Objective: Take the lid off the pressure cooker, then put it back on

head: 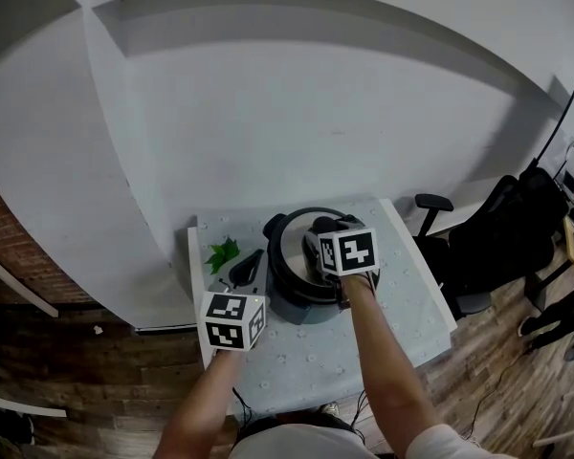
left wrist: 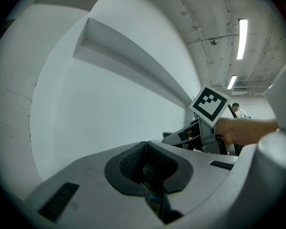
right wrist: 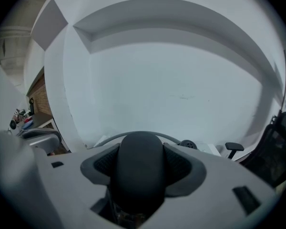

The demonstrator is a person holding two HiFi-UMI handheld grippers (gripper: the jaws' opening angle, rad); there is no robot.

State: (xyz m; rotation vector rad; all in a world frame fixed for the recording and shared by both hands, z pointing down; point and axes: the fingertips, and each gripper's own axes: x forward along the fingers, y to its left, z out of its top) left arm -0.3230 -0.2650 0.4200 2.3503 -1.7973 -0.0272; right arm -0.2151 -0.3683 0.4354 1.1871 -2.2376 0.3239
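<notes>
The dark grey pressure cooker [head: 301, 304] stands mid-table, its round lid [head: 289, 247] on top. My right gripper [head: 333, 229] reaches over the lid and is shut on the lid's black handle [right wrist: 139, 161], which fills the gap between the pads; the lid's rim [right wrist: 105, 138] curves behind it. My left gripper [head: 239, 299] hovers at the cooker's left front, near the black side handle [head: 249, 266]. In the left gripper view the left gripper [left wrist: 144, 159] has its pads pressed together with nothing between them, and the right gripper's marker cube [left wrist: 209, 104] shows beyond.
The small pale table [head: 402, 285] stands against a white wall. A green leafy item [head: 223, 253] lies at its back left. A black office chair [head: 502, 228] stands to the right on a wooden floor [head: 67, 352].
</notes>
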